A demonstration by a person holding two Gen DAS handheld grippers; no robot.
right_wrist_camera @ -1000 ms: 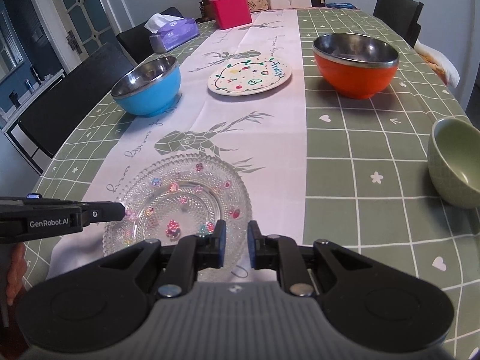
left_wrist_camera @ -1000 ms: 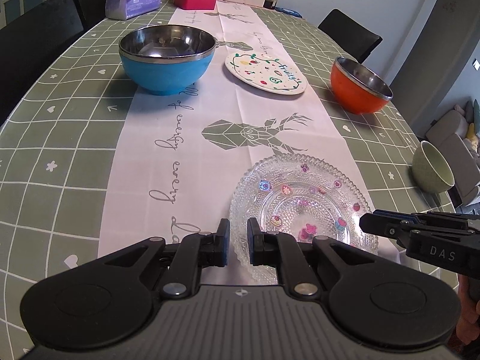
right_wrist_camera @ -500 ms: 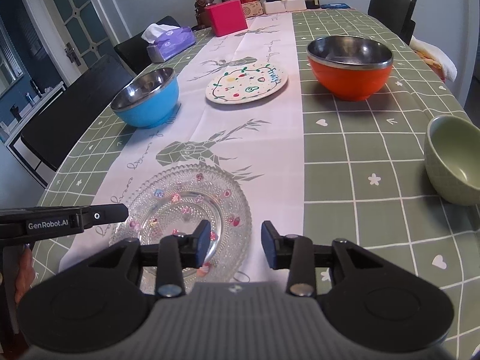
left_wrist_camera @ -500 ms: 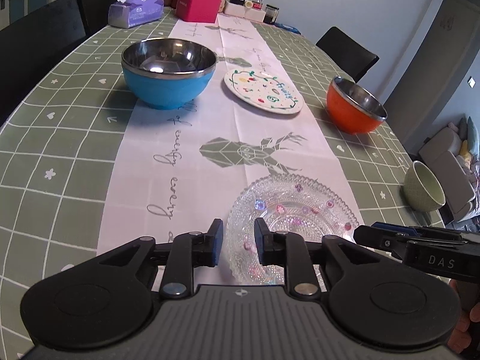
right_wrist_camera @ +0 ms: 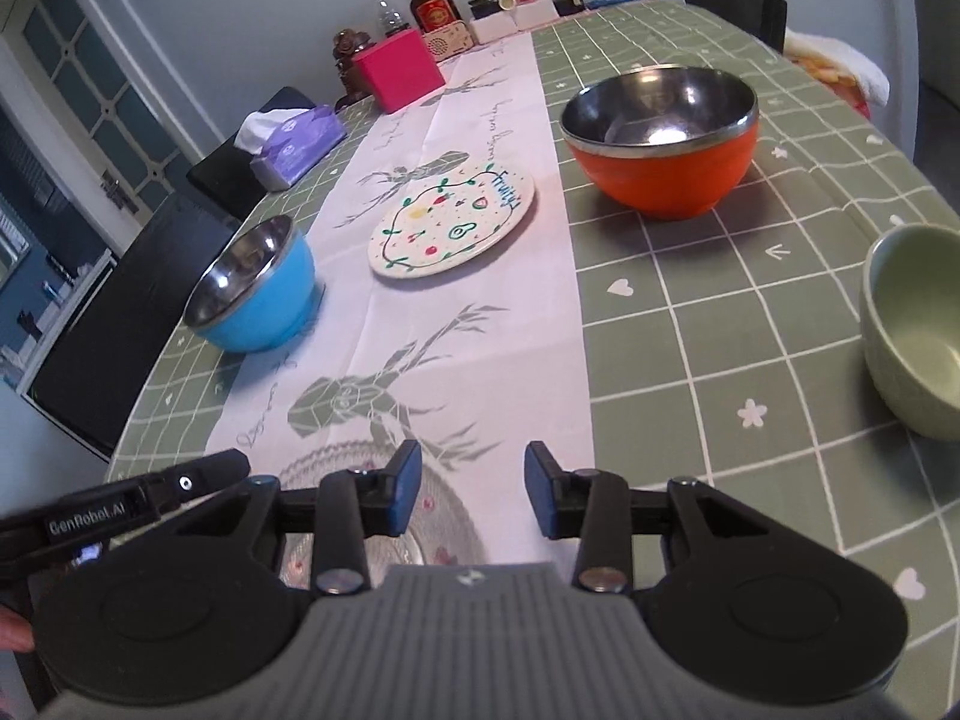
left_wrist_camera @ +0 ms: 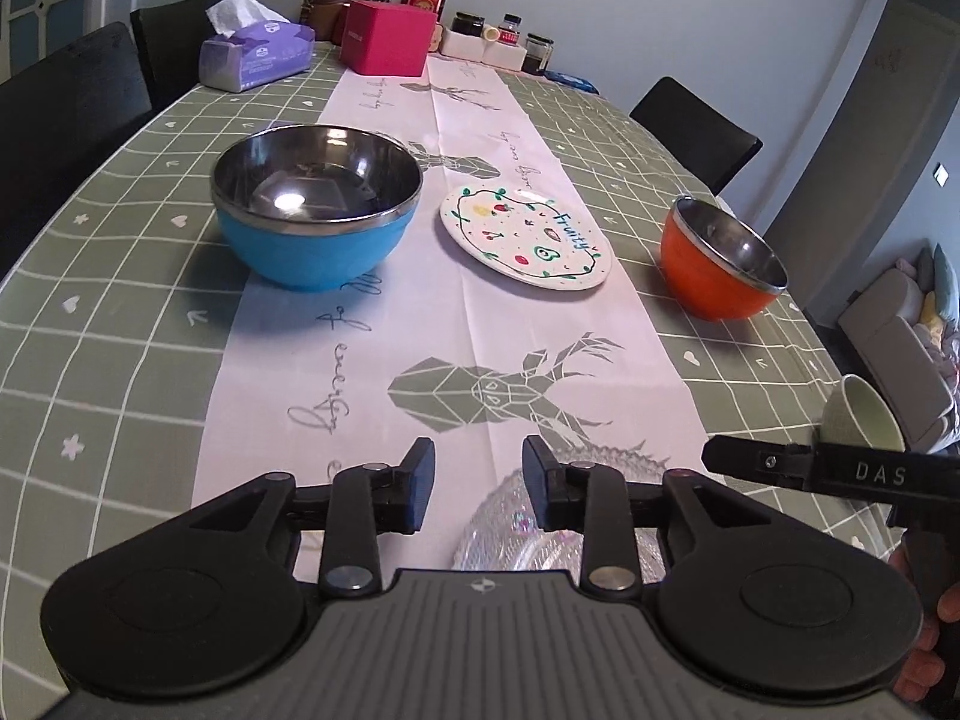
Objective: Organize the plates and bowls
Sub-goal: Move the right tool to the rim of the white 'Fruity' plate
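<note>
A clear glass plate (left_wrist_camera: pixel 510 522) (right_wrist_camera: pixel 444 534) lies at the near end of the white runner, mostly hidden under both grippers. My left gripper (left_wrist_camera: pixel 479 483) is open and empty above its left edge. My right gripper (right_wrist_camera: pixel 473 489) is open and empty above its right edge. Farther along stand a blue steel-lined bowl (left_wrist_camera: pixel 315 222) (right_wrist_camera: pixel 255 294), a white "Fruity" plate (left_wrist_camera: pixel 525 237) (right_wrist_camera: pixel 453 222), an orange bowl (left_wrist_camera: pixel 720 267) (right_wrist_camera: pixel 660 138) and a pale green bowl (left_wrist_camera: pixel 861 417) (right_wrist_camera: pixel 915 324).
A green checked tablecloth (right_wrist_camera: pixel 720 312) covers the long table. At the far end stand a pink box (left_wrist_camera: pixel 390 36), a purple tissue box (left_wrist_camera: pixel 255 54), bottles and jars. Black chairs (left_wrist_camera: pixel 66 90) line the sides.
Both grippers have opened from nearly shut. Both have pulled back and tilted up, so the glass plate now lies mostly under them.
</note>
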